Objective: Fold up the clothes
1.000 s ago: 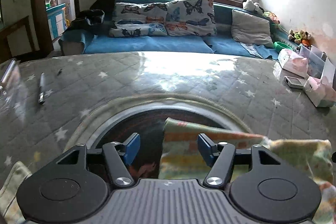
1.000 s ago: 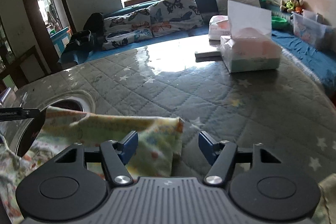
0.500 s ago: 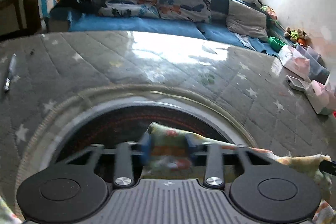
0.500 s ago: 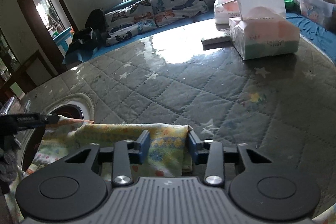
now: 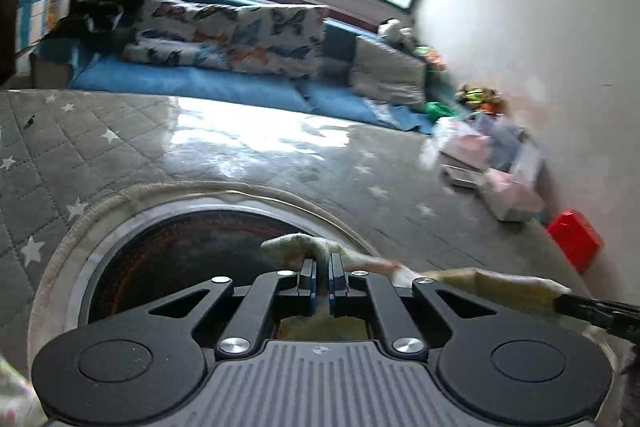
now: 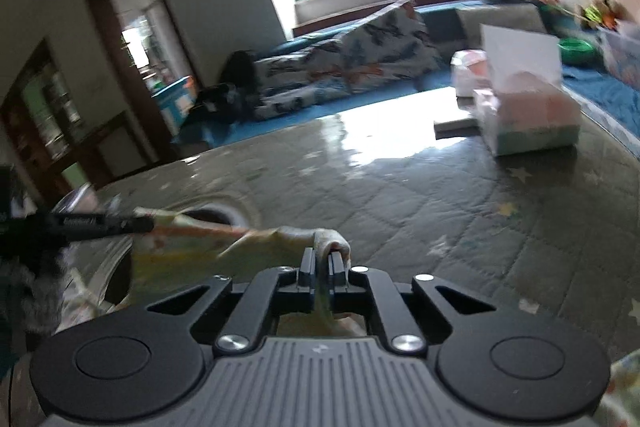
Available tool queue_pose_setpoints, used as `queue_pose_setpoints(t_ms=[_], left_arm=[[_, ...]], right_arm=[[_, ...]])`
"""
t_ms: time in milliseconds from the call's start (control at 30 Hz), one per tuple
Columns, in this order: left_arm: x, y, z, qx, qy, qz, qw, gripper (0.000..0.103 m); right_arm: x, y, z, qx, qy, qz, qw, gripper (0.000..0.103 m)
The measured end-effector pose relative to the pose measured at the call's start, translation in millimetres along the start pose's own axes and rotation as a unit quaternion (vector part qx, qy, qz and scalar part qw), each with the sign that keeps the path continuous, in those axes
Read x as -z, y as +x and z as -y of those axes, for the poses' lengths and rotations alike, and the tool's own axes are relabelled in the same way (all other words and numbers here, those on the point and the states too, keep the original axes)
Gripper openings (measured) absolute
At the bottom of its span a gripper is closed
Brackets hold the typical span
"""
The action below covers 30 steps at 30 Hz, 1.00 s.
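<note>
A pale yellow patterned cloth (image 5: 492, 277) is stretched between both grippers above the grey quilted table (image 5: 120, 147). My left gripper (image 5: 323, 267) is shut on one corner of it, and a bunched fold (image 5: 296, 245) pokes out past the fingertips. My right gripper (image 6: 322, 259) is shut on the other corner of the cloth (image 6: 256, 247), whose top edge runs taut to the left. The left gripper's black finger (image 6: 80, 225) shows at the left of the right wrist view, and the right gripper's finger (image 5: 600, 309) at the right of the left wrist view.
A round dark opening (image 5: 192, 251) with a pale rim sits in the table under the left gripper. Tissue boxes (image 6: 528, 119) and a flat device (image 6: 456, 127) lie at the table's far right, with a red box (image 5: 576, 239) nearby. A blue sofa (image 5: 192, 83) with butterfly cushions stands beyond.
Both grippers went from open to shut on the cloth's corners. They have since lifted and tilted, pulling the cloth's edge taut off the table.
</note>
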<state>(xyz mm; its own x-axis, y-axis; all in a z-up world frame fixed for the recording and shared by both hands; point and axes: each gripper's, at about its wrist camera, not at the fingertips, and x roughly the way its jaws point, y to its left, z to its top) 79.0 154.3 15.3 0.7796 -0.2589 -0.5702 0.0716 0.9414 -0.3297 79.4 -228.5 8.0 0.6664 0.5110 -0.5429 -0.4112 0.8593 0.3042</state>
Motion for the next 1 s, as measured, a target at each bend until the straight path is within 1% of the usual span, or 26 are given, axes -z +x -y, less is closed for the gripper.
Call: queue_pose_setpoints(t_ms=[133,233,333,367,433,467,500,533,633,667,733,933,1000], left_arm=[[20,-28,-1,0.023,0.038,0.0,0.999,0.006],[39,-42,-3,0.023,0.073,-0.012,0.997,0.005],[55,-44,-6,0.015,0.088,-0.036,0.9953,0.004],[59,-44,-6,0.014,0.089,-0.044,0.995,0.004],[67,-43,-3,0.015,0.099,-0.054,0.9935,0.003],[71,-42,0,0.017,0.107,-0.056,0.9925,0.003],[74,-41,3,0.016,0.115,-0.059,0.9914,0.003],[77,-40,5,0.016,0.123,-0.062,0.9904,0.003],[80,-37,8,0.015,0.129,-0.065,0.9894,0.003],[80,-36,8,0.014,0.128,-0.065,0.9895,0.003],[81,-36,5,0.013,0.125,-0.064,0.99,0.003],[78,-38,-2,0.011,0.117,-0.063,0.991,0.003],[76,-38,-3,0.011,0.115,-0.063,0.9914,0.003]], right_arm=[[22,-21,-20,-0.024,-0.051,-0.011,0.998,0.003],[38,-31,-28,-0.027,-0.087,-0.036,0.995,0.002],[42,-37,-20,-0.01,-0.076,-0.042,0.996,0.004],[39,-35,-16,0.0,-0.07,-0.04,0.997,0.008],[32,-31,-6,0.021,-0.058,-0.036,0.997,0.01],[28,-28,-2,0.024,-0.05,-0.033,0.998,0.02],[23,-25,2,0.026,-0.041,-0.029,0.998,0.027],[17,-20,5,0.028,-0.038,-0.026,0.999,0.038],[-1,-1,13,0.03,-0.027,-0.019,0.999,0.042],[-7,6,15,0.026,-0.02,-0.018,0.999,0.048],[-15,22,20,0.023,-0.009,-0.021,0.999,0.054],[-27,72,34,0.027,0.019,-0.043,0.999,0.055],[-25,82,35,0.019,0.028,-0.054,0.998,0.053]])
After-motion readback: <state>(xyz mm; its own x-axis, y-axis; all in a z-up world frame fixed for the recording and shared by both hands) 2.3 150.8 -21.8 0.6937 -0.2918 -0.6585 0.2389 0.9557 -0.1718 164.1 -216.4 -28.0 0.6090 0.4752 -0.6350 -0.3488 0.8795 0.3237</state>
